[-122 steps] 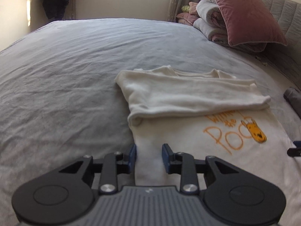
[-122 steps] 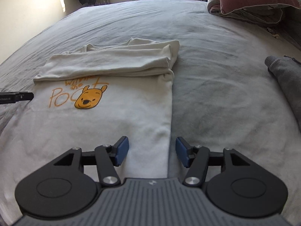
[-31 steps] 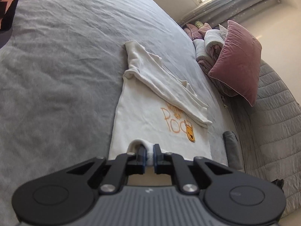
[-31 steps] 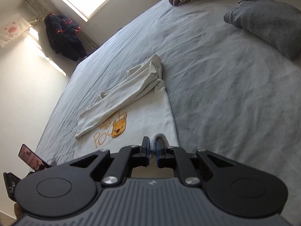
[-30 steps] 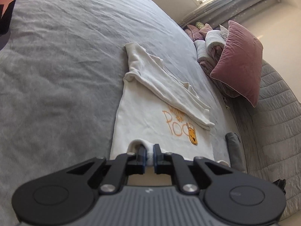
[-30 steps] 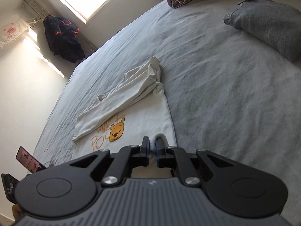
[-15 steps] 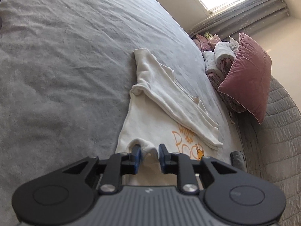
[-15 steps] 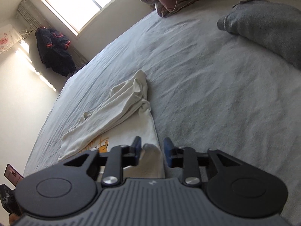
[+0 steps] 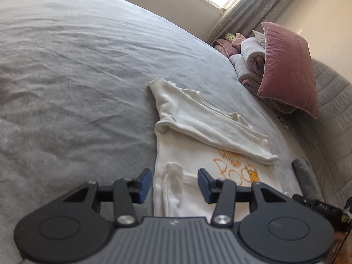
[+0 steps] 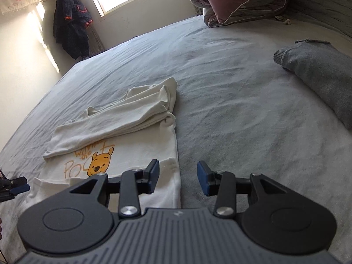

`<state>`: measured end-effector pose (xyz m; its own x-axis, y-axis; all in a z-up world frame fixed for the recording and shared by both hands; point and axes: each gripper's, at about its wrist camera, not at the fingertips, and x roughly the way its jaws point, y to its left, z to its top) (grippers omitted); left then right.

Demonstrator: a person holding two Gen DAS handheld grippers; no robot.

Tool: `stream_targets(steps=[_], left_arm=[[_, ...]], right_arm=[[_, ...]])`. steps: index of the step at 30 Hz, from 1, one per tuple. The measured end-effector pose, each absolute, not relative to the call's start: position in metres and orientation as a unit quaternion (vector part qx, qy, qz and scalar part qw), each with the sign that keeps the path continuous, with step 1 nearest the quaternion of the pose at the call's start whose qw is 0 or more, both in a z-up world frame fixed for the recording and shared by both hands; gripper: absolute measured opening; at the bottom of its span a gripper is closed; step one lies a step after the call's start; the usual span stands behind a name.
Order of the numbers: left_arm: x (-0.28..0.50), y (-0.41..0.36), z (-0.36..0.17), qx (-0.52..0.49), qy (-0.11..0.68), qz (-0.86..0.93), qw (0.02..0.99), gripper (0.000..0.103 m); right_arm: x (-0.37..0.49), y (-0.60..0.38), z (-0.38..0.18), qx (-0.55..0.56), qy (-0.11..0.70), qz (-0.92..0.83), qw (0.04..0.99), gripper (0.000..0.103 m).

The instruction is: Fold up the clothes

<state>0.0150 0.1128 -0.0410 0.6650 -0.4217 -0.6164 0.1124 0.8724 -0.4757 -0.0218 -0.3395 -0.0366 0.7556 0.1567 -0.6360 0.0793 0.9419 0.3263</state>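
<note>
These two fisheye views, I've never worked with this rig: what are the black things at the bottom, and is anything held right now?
Each picture comes from a camera on a hand-held two-finger tool, looking along its blue-padded fingers; a person carries one in each hand. The black shape at the bottom is the tool itself. The left tool looks over a grey bed with a cream shirt, its sleeves folded across the top above an orange bear print. The right tool sees the same shirt's other edge, with a grey garment on the right. Both sets of jaws have just been opening. A ridge of the hem lies loose between the left fingers; nothing is held. A pink pillow sits at the head.
</note>
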Motion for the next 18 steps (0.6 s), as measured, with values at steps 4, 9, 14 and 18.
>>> stream_targets(steps=[4, 9, 14, 18], left_arm=[[0.013, 0.092, -0.042, -0.123, 0.374, -0.145, 0.908, 0.048], [0.005, 0.071, -0.04, -0.045, 0.347, -0.143, 0.926, 0.044], [0.006, 0.064, -0.045, -0.026, 0.347, -0.136, 0.927, 0.01], [-0.005, 0.065, -0.039, -0.033, 0.312, -0.135, 0.94, 0.006]], right_arm=[[-0.016, -0.329, -0.042, 0.148, 0.365, 0.027, 0.919, 0.043], [-0.014, -0.311, -0.048, 0.095, 0.365, 0.02, 0.926, 0.035], [-0.019, -0.289, -0.049, 0.006, 0.342, 0.005, 0.94, 0.013], [-0.027, -0.284, -0.045, -0.015, 0.319, -0.013, 0.947, 0.008]])
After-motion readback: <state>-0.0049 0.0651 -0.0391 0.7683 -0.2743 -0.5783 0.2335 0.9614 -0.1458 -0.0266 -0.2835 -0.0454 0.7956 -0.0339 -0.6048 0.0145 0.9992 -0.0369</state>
